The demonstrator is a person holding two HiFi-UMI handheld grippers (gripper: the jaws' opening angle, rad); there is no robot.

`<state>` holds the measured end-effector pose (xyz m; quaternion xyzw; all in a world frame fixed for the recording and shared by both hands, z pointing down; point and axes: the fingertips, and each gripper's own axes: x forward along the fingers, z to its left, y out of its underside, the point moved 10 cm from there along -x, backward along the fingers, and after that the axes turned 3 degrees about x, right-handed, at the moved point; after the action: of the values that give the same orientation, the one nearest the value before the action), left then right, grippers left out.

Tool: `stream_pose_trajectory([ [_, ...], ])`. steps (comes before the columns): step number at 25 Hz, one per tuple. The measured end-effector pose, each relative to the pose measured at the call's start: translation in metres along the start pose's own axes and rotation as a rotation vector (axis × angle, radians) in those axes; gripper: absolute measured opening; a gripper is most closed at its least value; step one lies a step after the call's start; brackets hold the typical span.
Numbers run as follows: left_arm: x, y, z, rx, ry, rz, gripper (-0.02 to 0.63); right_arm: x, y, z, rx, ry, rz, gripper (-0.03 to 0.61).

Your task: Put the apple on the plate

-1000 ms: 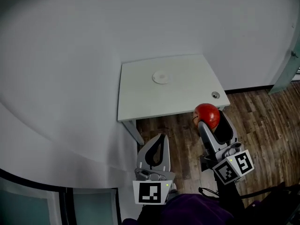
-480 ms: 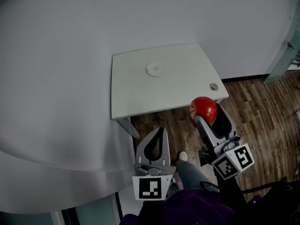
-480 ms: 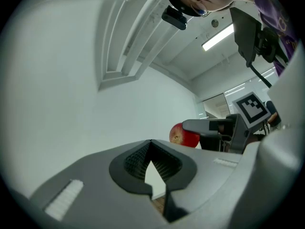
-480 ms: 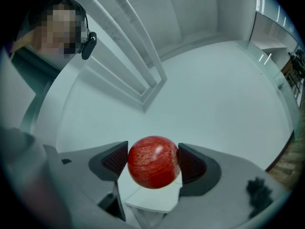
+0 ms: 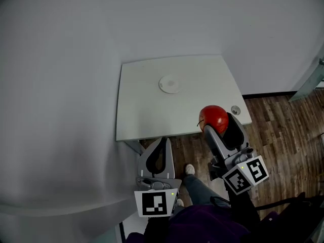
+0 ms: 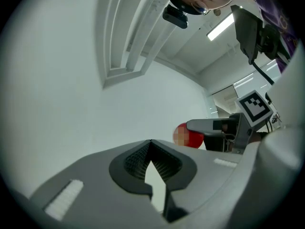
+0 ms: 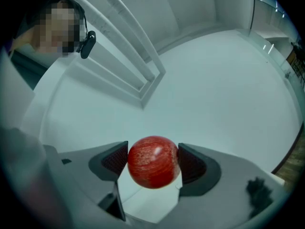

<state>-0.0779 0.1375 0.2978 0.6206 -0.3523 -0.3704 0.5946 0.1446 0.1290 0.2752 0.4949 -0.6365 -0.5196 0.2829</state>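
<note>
Two grippers in your hands: your right gripper [image 7: 152, 165] has its jaws clamped on the apple [image 5: 213, 118] near the desk's [image 5: 147, 110] front edge, well apart from the plate [image 5: 170, 84]; your left gripper [image 6: 150, 143] is closed, empty.

A white rectangular table [image 5: 147, 113] stands on a dark wooden floor [image 5: 286, 130], its far edge against a pale wall [image 5: 152, 19]. A small round white plate [image 5: 170, 83] lies near its back middle; a small round grommet [image 5: 235, 110] sits by its front right corner
</note>
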Motion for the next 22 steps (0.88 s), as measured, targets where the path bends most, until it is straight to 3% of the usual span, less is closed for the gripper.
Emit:
stream_pose_trajectory([
  [9, 0.038, 0.016, -0.004, 0.03, -0.004, -0.01, 0.006, 0.028, 0.011, -0.035, -0.007, -0.037, -0.01, 0.334],
  [13, 0.057, 0.008, -0.008, 0.038, -0.031, 0.02, 0.006, 0.047, 0.003, -0.05, 0.018, -0.061, 0.01, 0.334],
  [22, 0.142, 0.016, -0.005, 0.046, -0.083, 0.072, 0.006, 0.123, 0.006, -0.114, 0.057, -0.112, 0.071, 0.334],
])
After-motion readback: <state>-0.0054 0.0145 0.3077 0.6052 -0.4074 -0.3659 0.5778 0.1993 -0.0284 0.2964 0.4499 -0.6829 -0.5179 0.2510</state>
